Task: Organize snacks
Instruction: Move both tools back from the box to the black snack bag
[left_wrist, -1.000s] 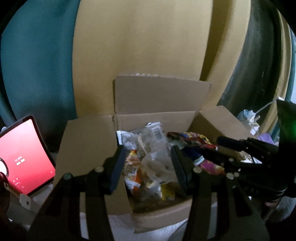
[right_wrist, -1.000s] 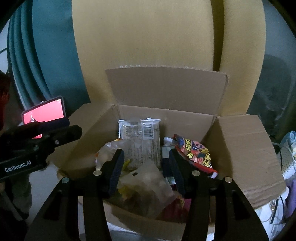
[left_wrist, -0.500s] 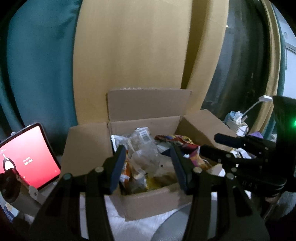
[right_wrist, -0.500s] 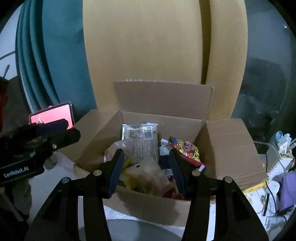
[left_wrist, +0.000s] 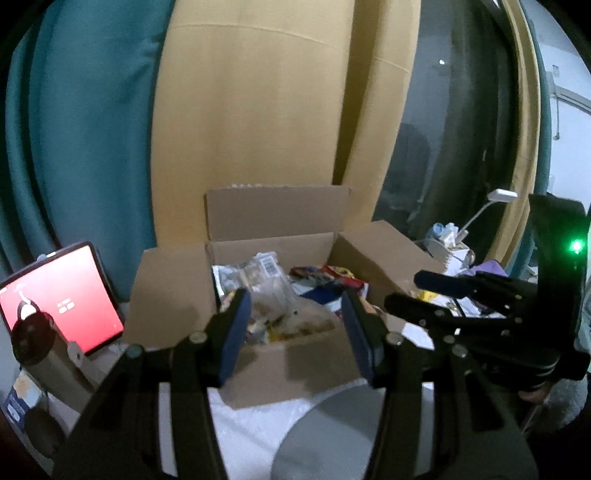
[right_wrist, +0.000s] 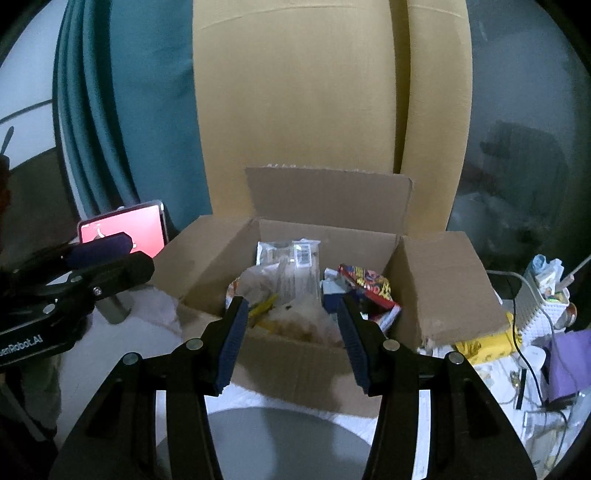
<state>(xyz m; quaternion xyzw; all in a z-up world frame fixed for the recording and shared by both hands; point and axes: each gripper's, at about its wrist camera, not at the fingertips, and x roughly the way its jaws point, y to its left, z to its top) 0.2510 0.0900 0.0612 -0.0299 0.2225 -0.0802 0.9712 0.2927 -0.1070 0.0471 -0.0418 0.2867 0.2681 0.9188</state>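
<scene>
Left wrist view: the left gripper (left_wrist: 295, 325) reaches in from six o'clock with its two blue-padded fingers (left_wrist: 232, 328) standing apart and nothing between them; they touch nothing. Past the tips, at about twelve o'clock from them, sits the open cardboard box (left_wrist: 291, 365) with its flaps spread, and the snacks (left_wrist: 269, 291) lie heaped inside it: clear wrappers with a barcode toward the back, a red and yellow printed packet (left_wrist: 328, 273) at the box's two o'clock. The box rests on a white cloth (left_wrist: 251, 428), and a grey round plate (left_wrist: 332, 435) shows at six o'clock, in front of the box. At nine o'clock a tablet (left_wrist: 62, 299) with a red screen leans upright. At three o'clock the right gripper (left_wrist: 424, 291) comes in sideways, its fingers parted and empty, tips near the box's right flap.

Right wrist view: the right gripper (right_wrist: 291, 332) points at the same cardboard box (right_wrist: 295, 369), jaws parted and empty, clear of the box's near wall. The snacks (right_wrist: 288, 280) are in the box: a silvery clear pack (right_wrist: 291, 258) standing at the rear, the red and yellow printed packet (right_wrist: 369, 284) at two o'clock, a pale bag near the front. The grey round plate (right_wrist: 280, 443) lies at six o'clock between the arms. At nine o'clock the left gripper (right_wrist: 125, 254) enters from the side, with the tablet (right_wrist: 125, 229) behind it. At three o'clock, beyond the right flap, a cluttered white basket (right_wrist: 539, 299) and a purple cloth (right_wrist: 569, 358) lie on the surface.
</scene>
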